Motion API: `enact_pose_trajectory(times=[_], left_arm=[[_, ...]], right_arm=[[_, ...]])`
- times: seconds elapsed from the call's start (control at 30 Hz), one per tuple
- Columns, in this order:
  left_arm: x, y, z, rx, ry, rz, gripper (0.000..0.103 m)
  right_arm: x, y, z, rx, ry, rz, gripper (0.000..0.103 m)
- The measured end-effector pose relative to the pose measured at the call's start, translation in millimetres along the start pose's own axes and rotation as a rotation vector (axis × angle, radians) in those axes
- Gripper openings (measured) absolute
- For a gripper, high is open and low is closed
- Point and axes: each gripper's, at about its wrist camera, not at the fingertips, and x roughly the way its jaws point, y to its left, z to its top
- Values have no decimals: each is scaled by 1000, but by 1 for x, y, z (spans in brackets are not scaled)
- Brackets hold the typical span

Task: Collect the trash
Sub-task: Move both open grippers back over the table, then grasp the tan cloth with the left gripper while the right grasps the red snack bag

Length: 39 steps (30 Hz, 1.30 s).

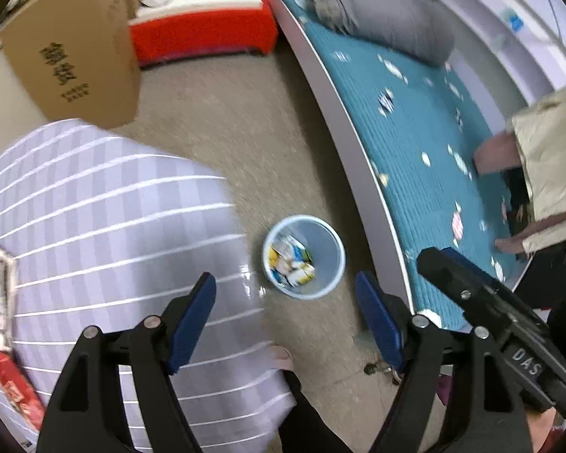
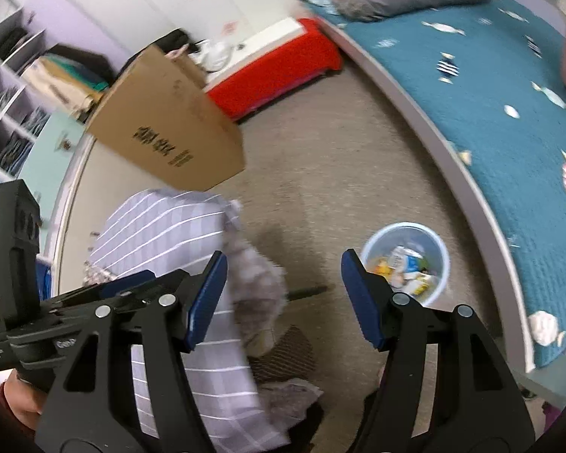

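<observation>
Both claws sit wide apart, nothing between the pads: left gripper (image 1: 285, 321), right gripper (image 2: 283, 298). Pale blue bin (image 1: 305, 257) stands on bare carpet beside the bed frame (image 1: 343, 120), already holding wrappers, likely parked within easy reach. More trash (image 1: 3, 332) lies on the striped tablecloth (image 1: 105, 207). Clear floor around the bin.

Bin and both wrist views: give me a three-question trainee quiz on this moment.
1. True or false: the bin is empty.
2. The bin stands on the floor beside which item? A) bed B) box C) red bench
3. What is between the pads of the left hand-held gripper and the right hand-held gripper?

Key:
1. False, it holds wrappers.
2. A
3. Nothing; both stand open.
</observation>
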Motion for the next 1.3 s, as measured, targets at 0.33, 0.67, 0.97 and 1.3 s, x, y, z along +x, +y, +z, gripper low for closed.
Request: enact_pose_trajectory(times=[0.33,0.67,0.97,1.3], left_arm=[[-101,212,-52,-130,-135,124,75],[-114,381,-113,-314,-78,205,75],[-75,411,-110,-215,-13,233,75],[-64,422,-104,-184,4,210,22]], right_arm=[[68,184,-63,-120,48,116,63],[120,304,-107,-268,141,130,65],[150,329,-122,-304,186,77,66],[165,361,-139,-388,217,69,71]])
